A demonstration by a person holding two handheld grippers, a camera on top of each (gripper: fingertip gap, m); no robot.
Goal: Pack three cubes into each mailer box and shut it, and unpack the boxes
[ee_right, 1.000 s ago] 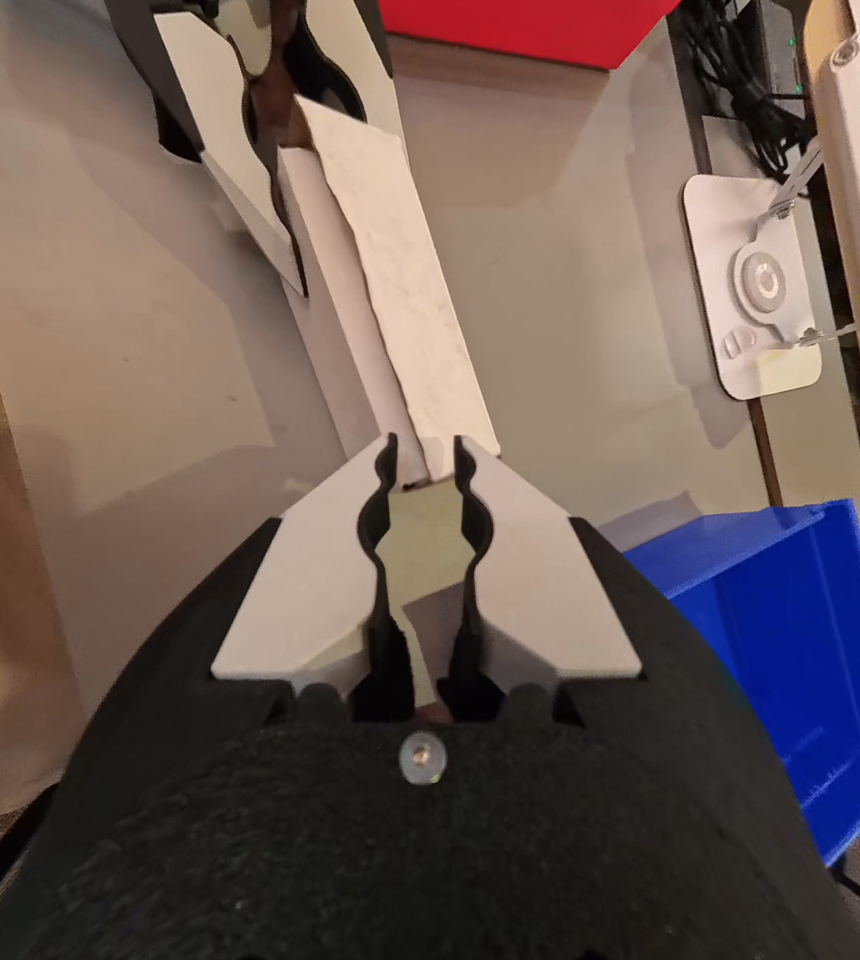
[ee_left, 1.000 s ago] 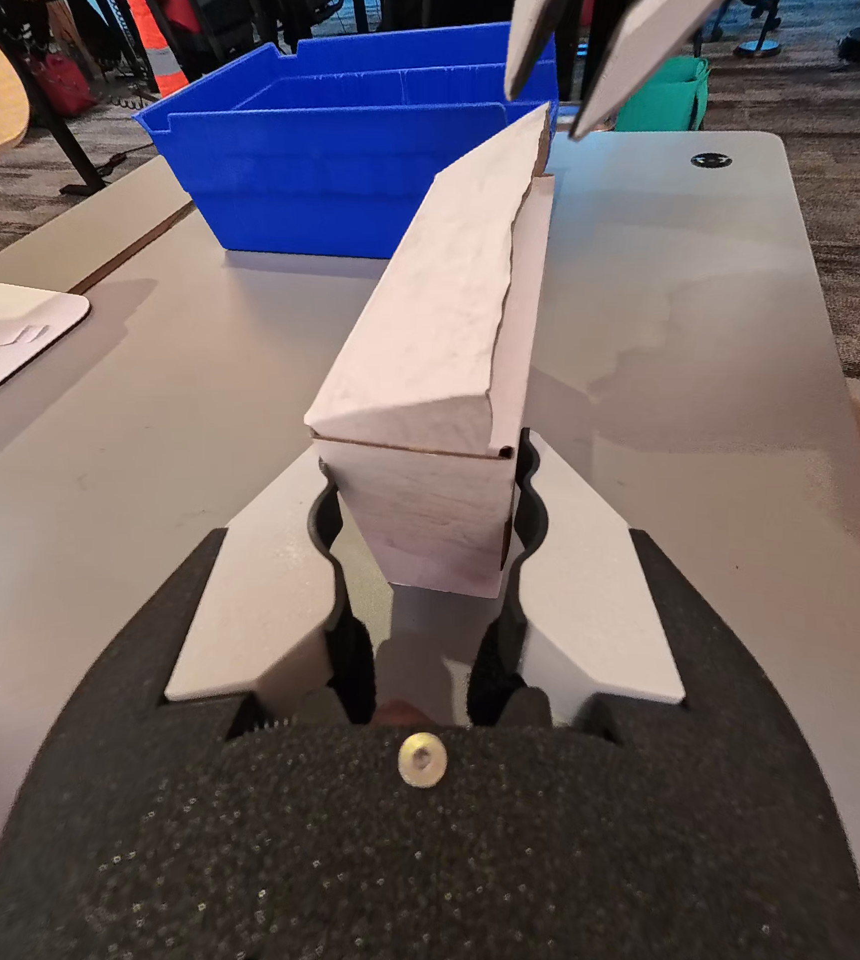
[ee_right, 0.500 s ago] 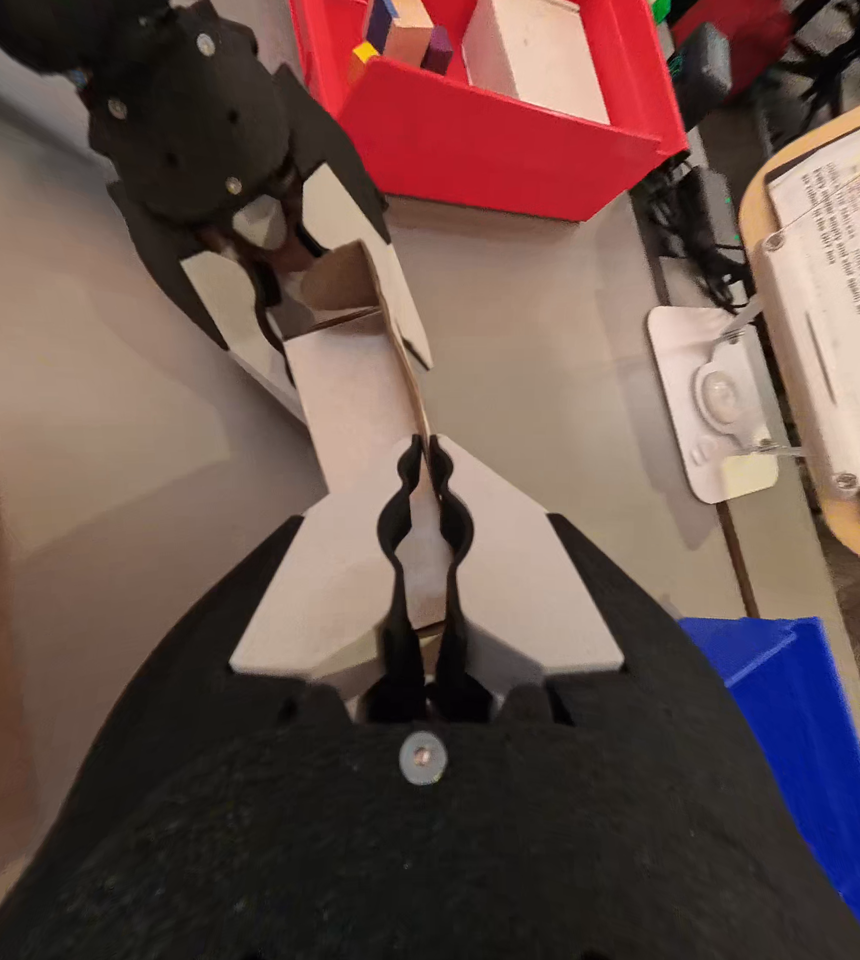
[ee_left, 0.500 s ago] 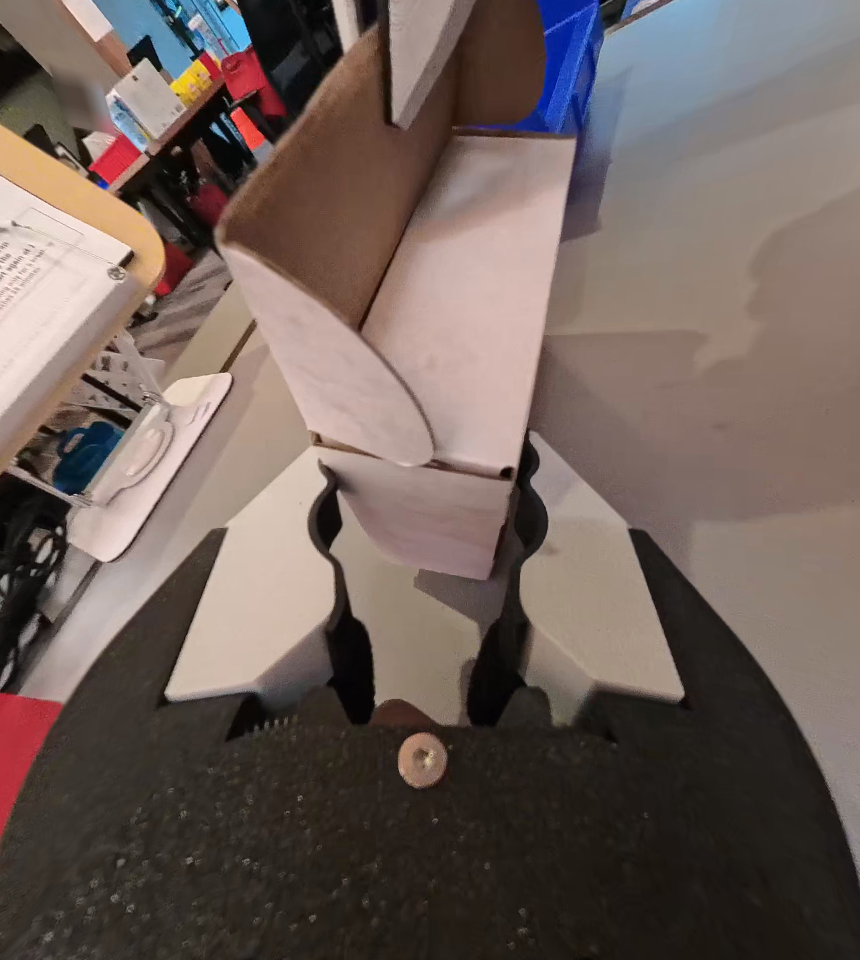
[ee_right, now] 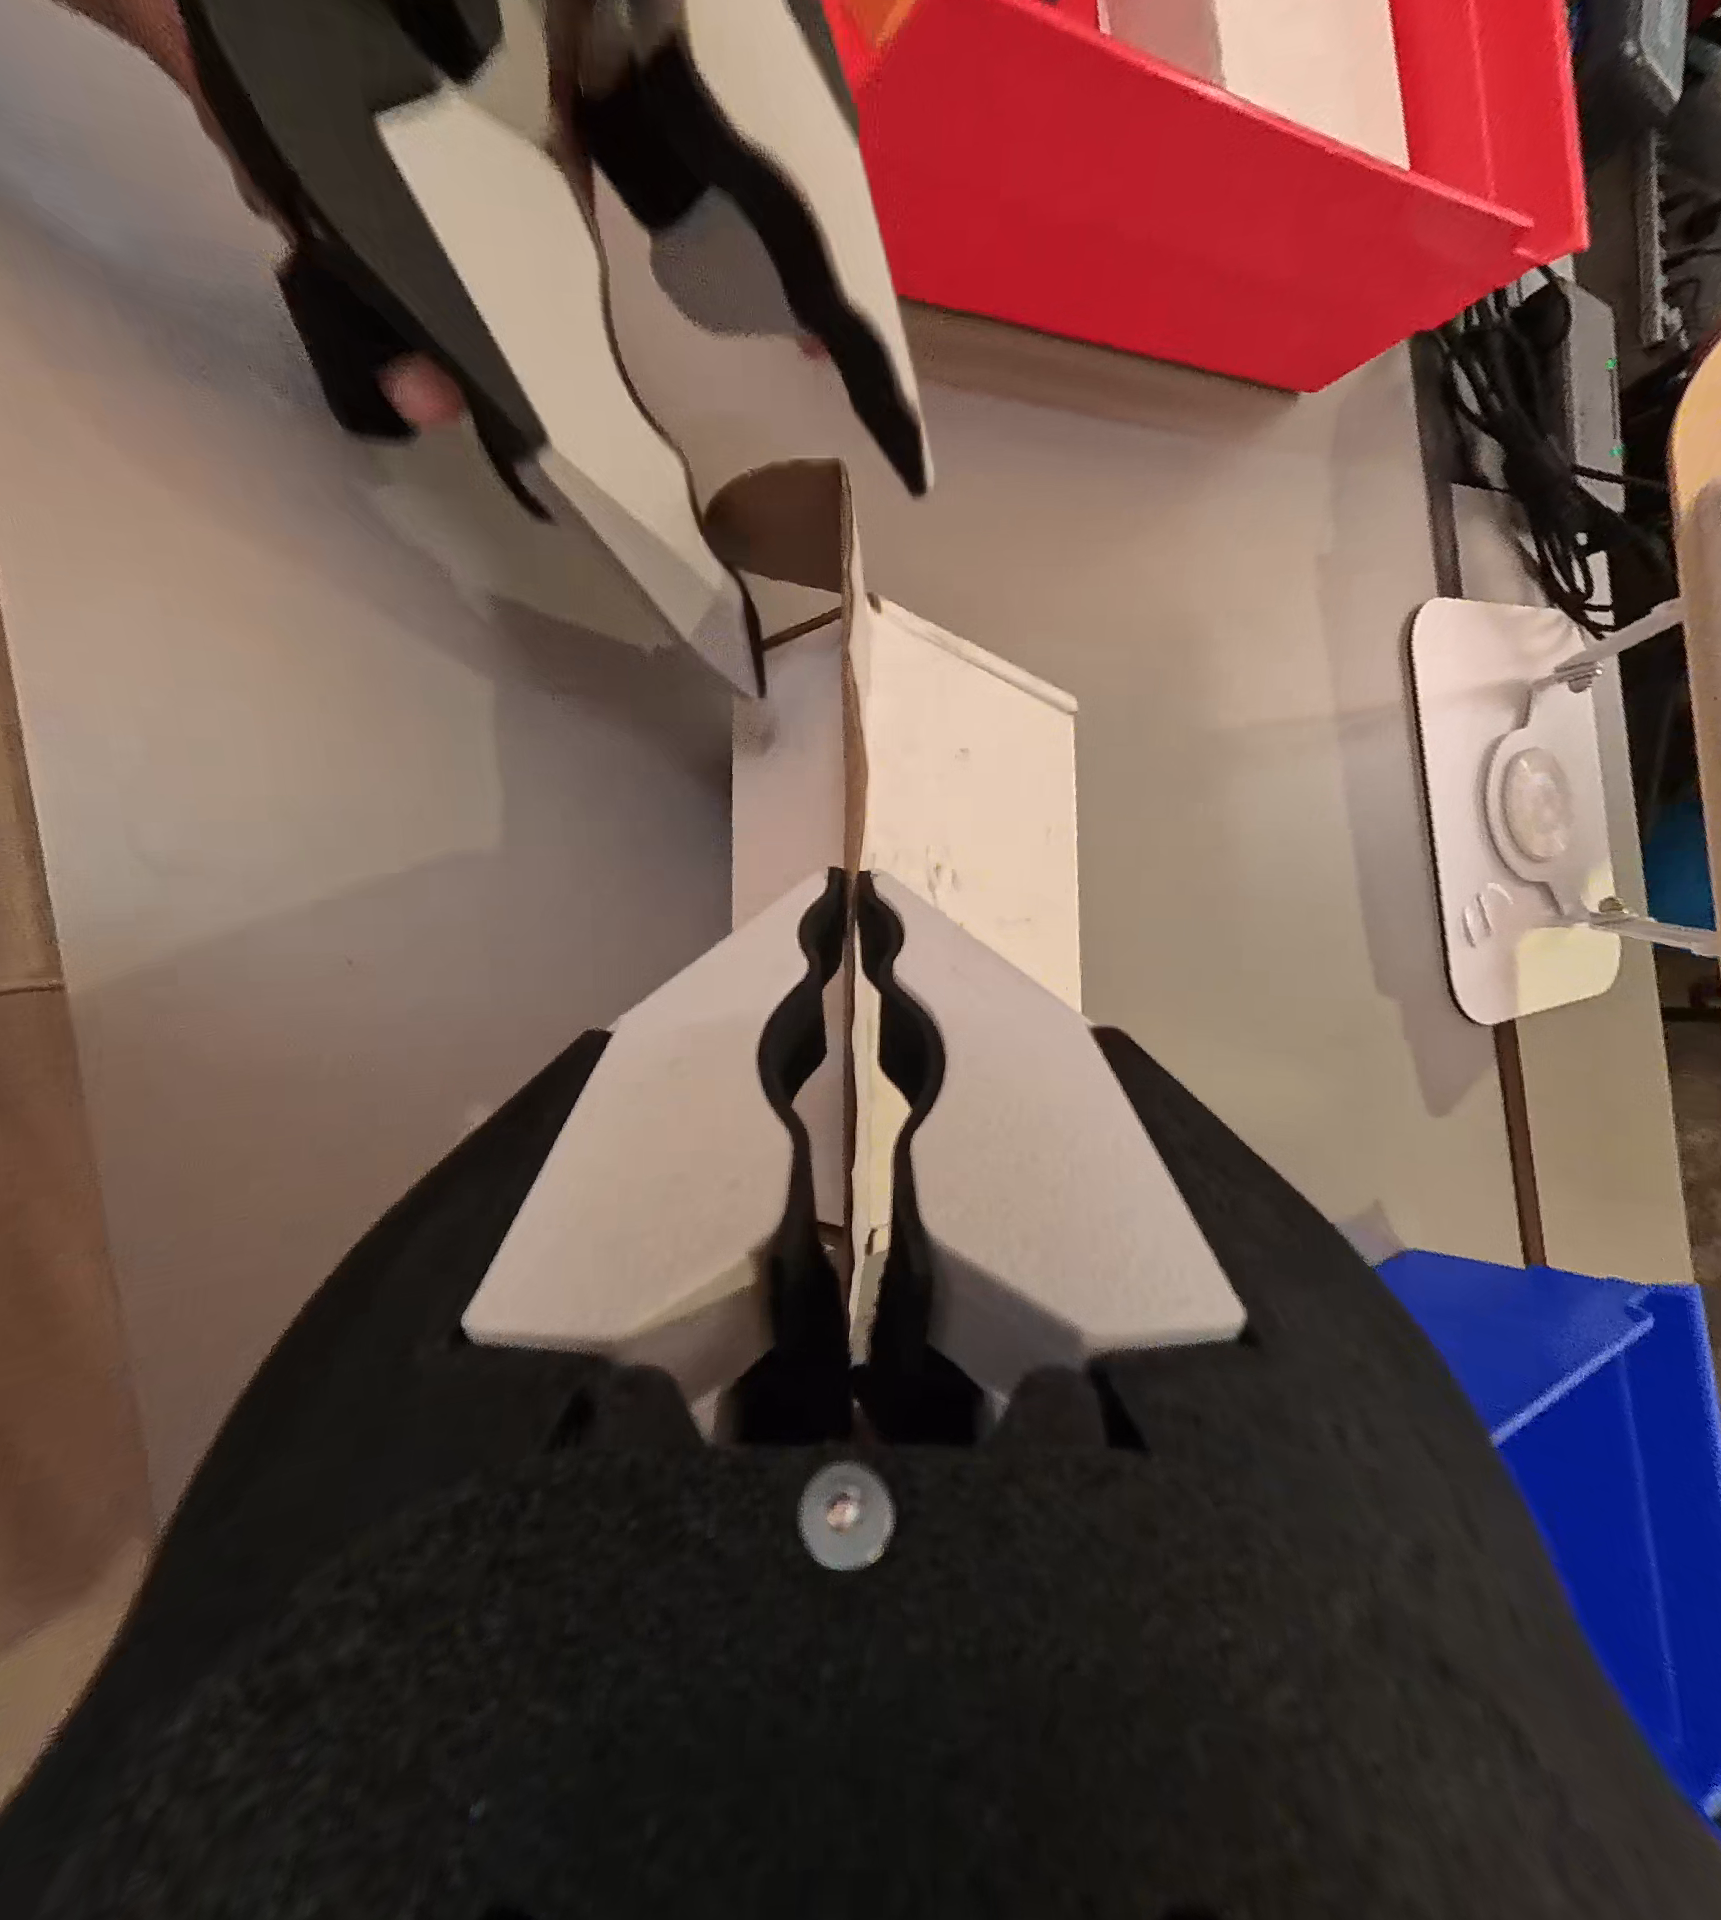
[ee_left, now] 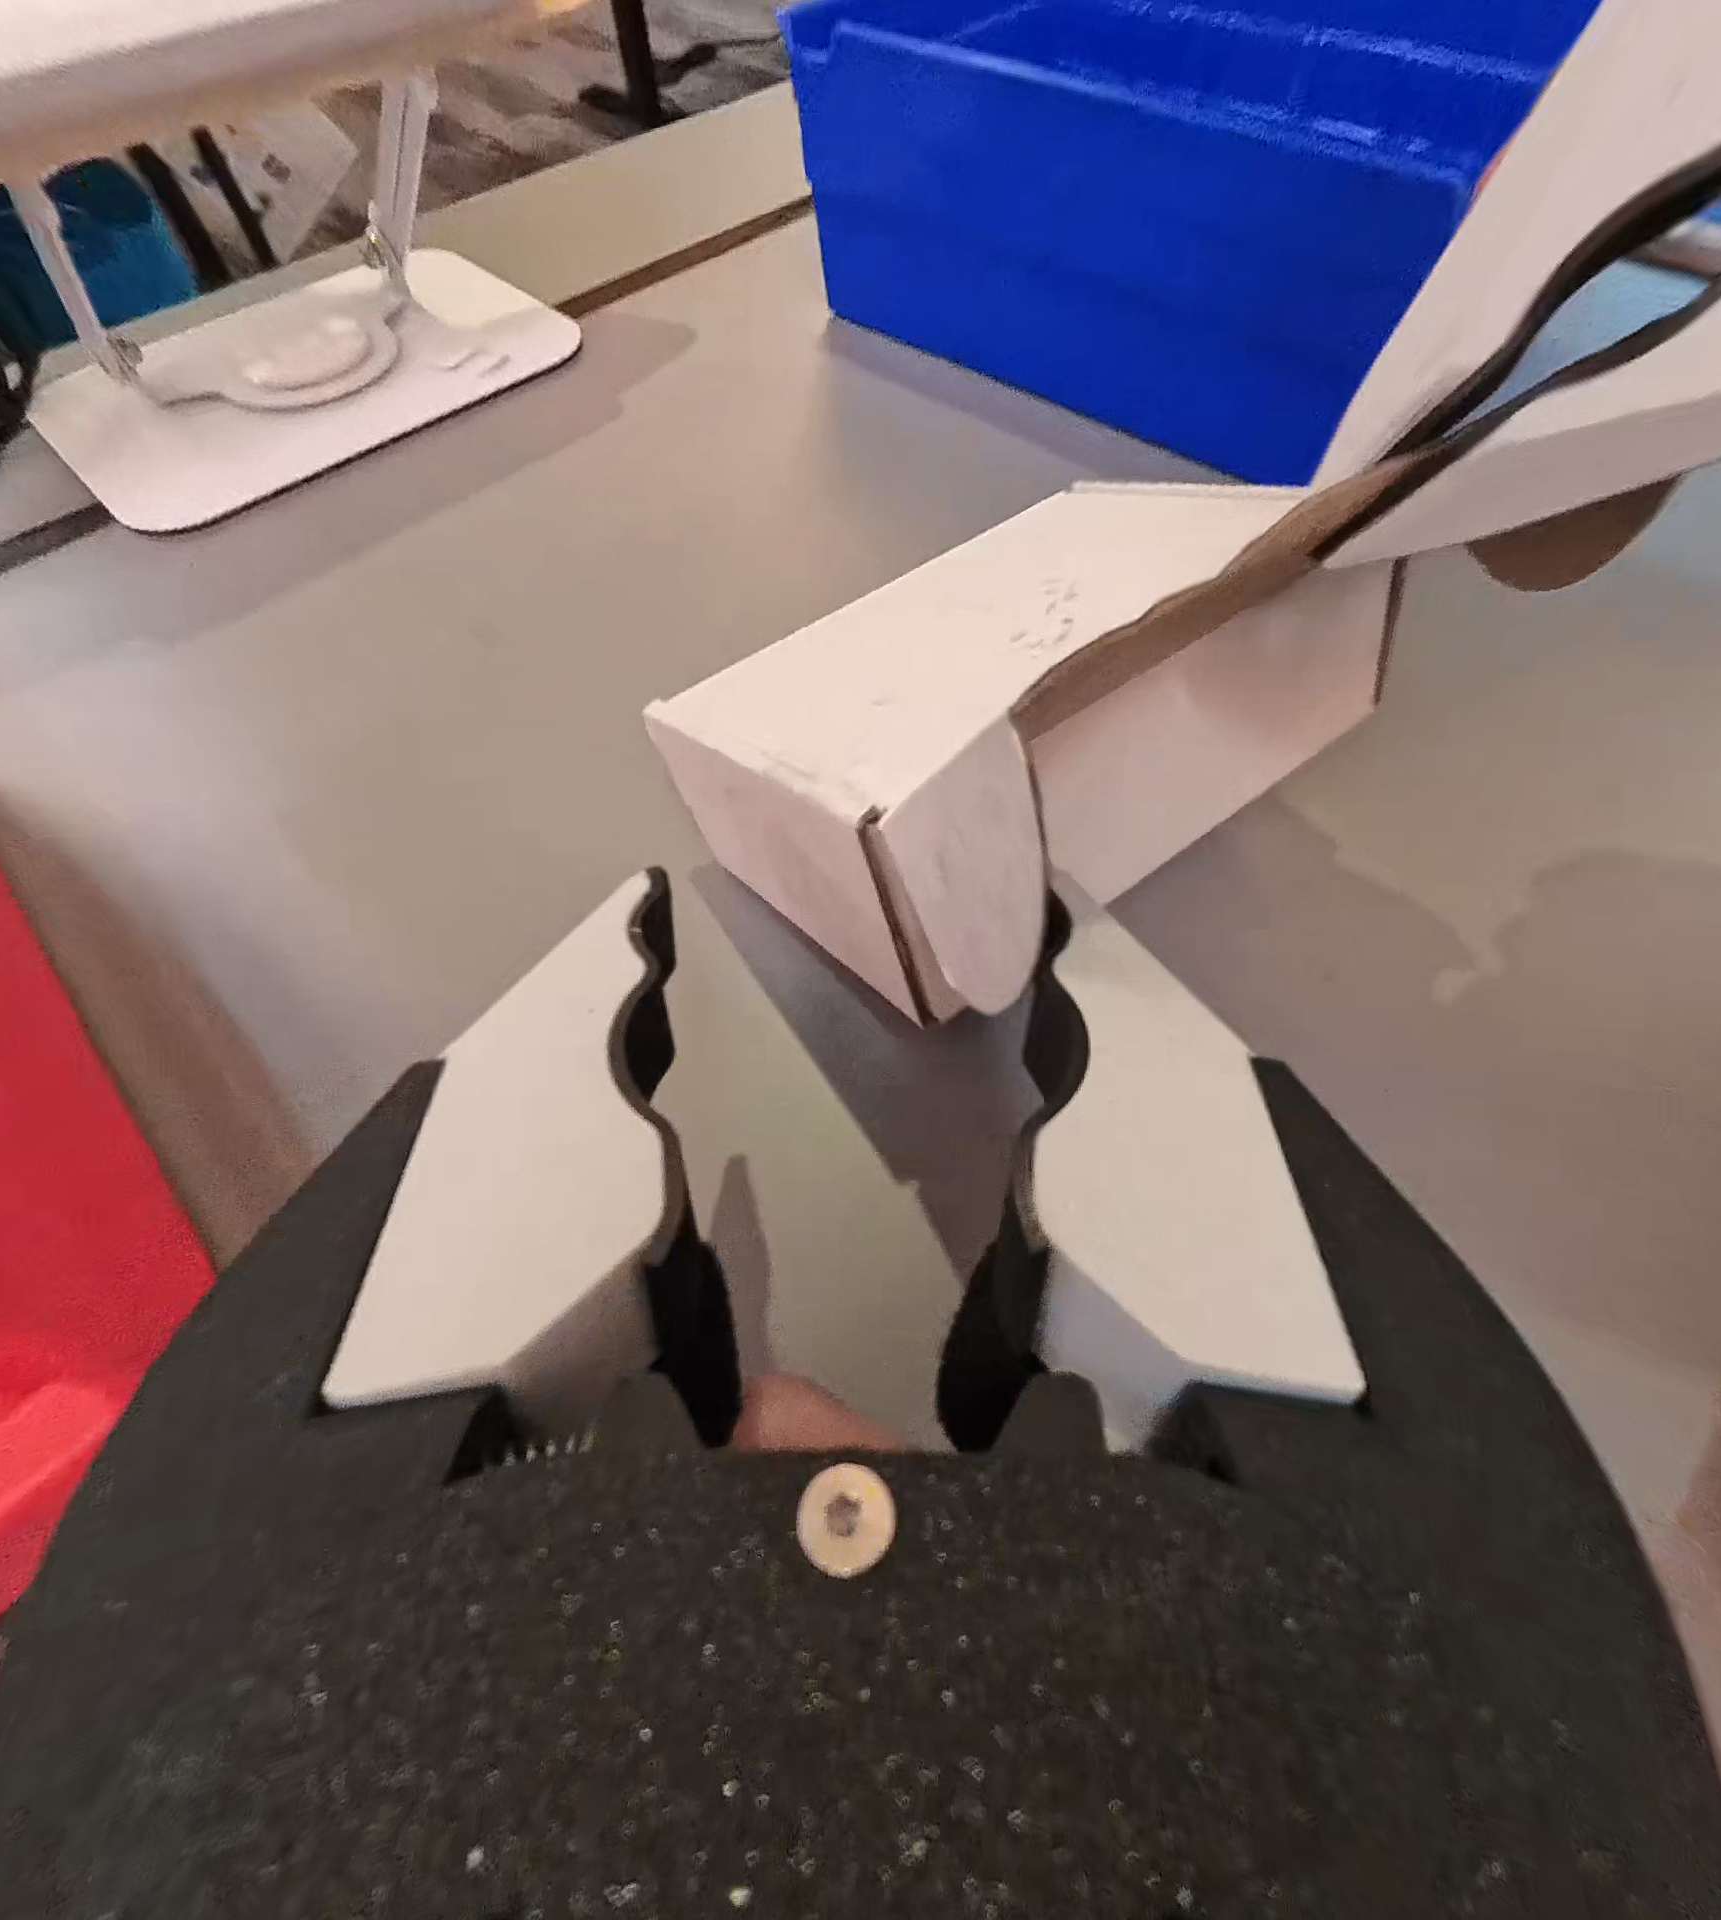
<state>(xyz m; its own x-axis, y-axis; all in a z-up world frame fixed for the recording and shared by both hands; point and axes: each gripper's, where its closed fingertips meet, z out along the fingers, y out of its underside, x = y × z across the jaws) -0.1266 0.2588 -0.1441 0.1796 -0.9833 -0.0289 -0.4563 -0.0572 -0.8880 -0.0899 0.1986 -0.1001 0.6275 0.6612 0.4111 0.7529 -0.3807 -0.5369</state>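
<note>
A white mailer box [ee_left: 835,748] lies on the grey table [ee_left: 368,727], also seen in the right wrist view [ee_right: 970,790]. Its lid [ee_right: 848,727] stands up edge-on, brown on the inside. My right gripper [ee_right: 851,883] is shut on the lid's edge; in the left wrist view it [ee_left: 1562,312] comes in from the upper right, clamped on the lid. My left gripper [ee_left: 856,904] is open and empty just in front of the box's near end, its right finger beside the rounded end flap [ee_left: 981,894]. It shows open in the right wrist view [ee_right: 835,577]. The box's inside is hidden.
A blue bin [ee_left: 1147,208] stands behind the box, at the lower right in the right wrist view [ee_right: 1614,1507]. A red bin [ee_right: 1147,208] holding another white box [ee_right: 1303,83] stands at the table's other end, at my left [ee_left: 4,1143]. A white stand base [ee_left: 316,384] sits nearby.
My left gripper has let go of the box's end and opened. The box now rests on the table. My right gripper has stayed clamped on the lid and holds it raised.
</note>
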